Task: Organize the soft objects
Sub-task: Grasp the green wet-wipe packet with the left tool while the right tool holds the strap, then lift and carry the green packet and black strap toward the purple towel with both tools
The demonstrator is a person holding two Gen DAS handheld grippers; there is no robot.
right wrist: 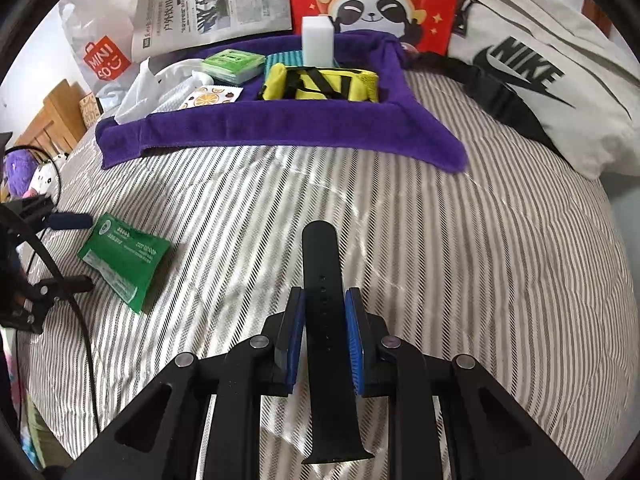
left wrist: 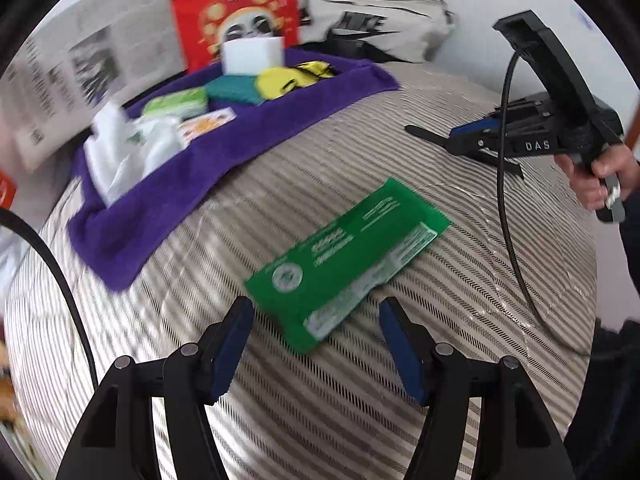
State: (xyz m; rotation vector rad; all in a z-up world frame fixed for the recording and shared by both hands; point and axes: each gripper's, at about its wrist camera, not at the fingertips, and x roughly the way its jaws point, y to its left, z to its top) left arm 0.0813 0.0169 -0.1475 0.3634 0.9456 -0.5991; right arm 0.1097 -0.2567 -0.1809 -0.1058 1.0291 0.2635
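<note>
Right claw (right wrist: 325, 334), nearest the lens in the right wrist view: its blue pads (right wrist: 354, 344) are closed on a black watch strap (right wrist: 322, 280), which runs straight forward between them; the strap's near end is cut across by the claw frame and its rounded far end hangs over the striped bedcover (right wrist: 460, 260).

Left claw (left wrist: 316, 344): spread wide with nothing between its blue pads (left wrist: 230, 354), poised just short of a green packet (left wrist: 348, 260) that lies flat on the bedcover. The packet's near corner sits between the fingertips in the left wrist view — whether it touches either pad cannot be told. Its print is too small to read.

Mid-distance: a purple towel (right wrist: 280, 128), edges turned up like a shallow tray, holds a folded yellow item with black straps (right wrist: 320, 84), a small green pack (right wrist: 234, 66), a teal ribbed pad (right wrist: 280, 66) largely hidden behind the yellow item, a fruit-printed sachet (right wrist: 210, 97), a white block (right wrist: 318, 40) standing upright, and crumpled white plastic (right wrist: 156, 88) spilling over the left rim. In the left wrist view these are smeared by blur.

Far edge: a newspaper (right wrist: 216, 0), a red panda bag (right wrist: 376, 0) and a white Nike bag (right wrist: 540, 80), each cropped by the frame.
</note>
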